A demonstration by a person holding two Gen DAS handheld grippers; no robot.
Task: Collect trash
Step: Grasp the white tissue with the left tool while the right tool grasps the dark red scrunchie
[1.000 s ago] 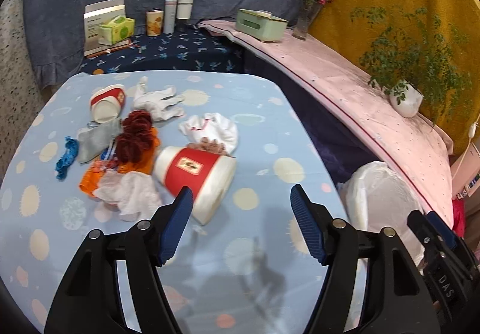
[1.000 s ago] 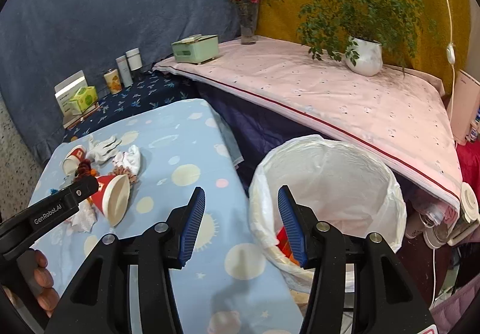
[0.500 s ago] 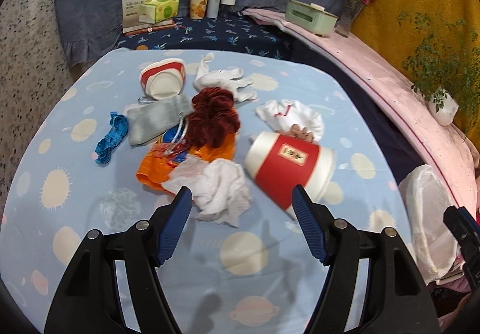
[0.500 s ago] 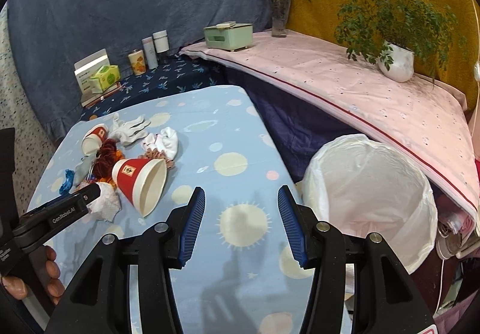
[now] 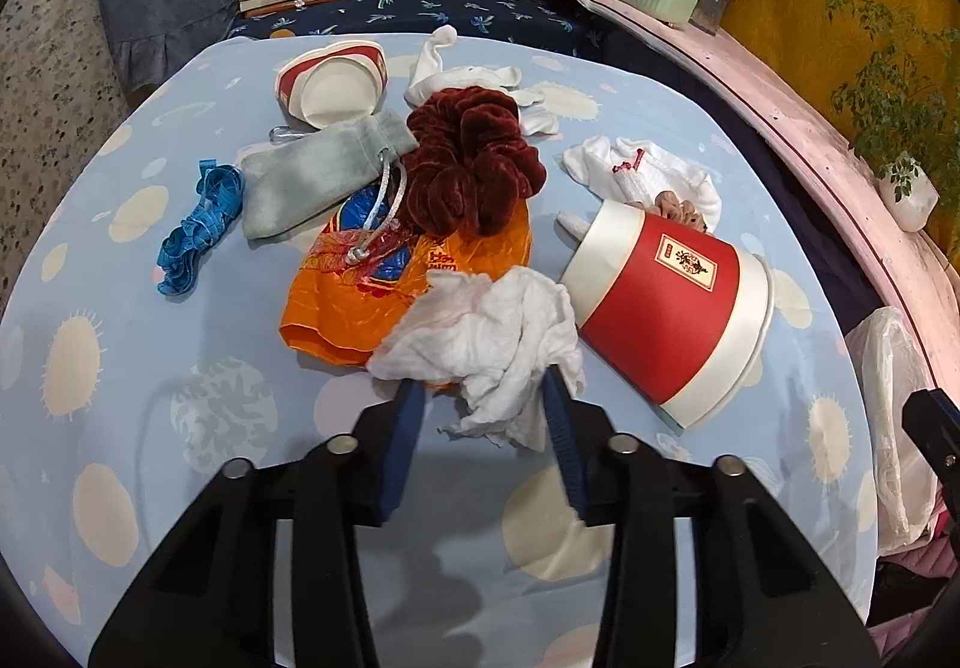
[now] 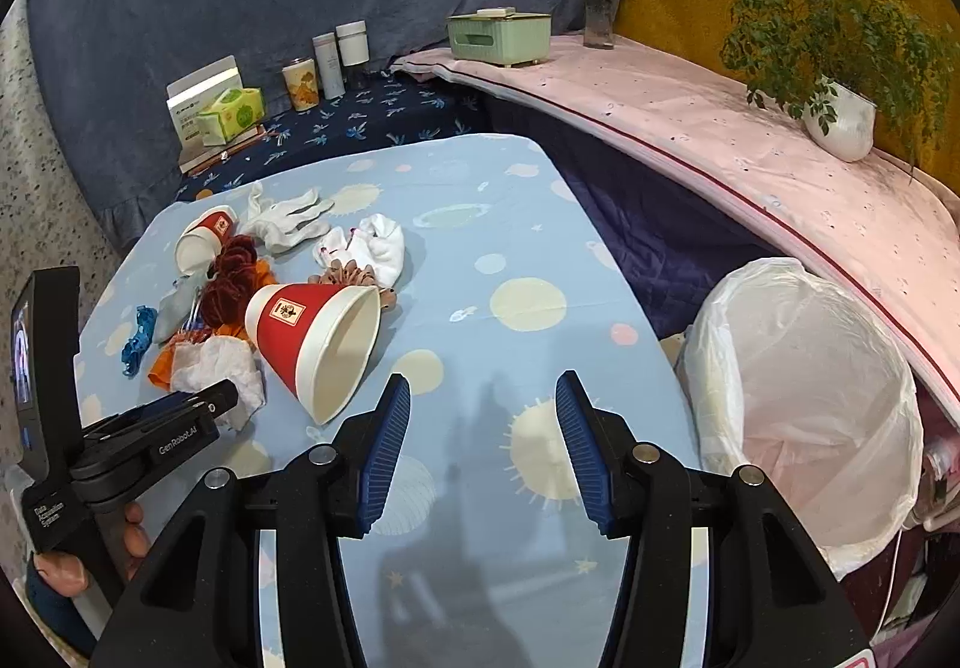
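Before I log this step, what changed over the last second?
The left gripper swung from the big red paper cup to the crumpled white tissue and narrowed around it. The right gripper stayed open, turning from the white-lined bin toward the table. The clutter stayed put.
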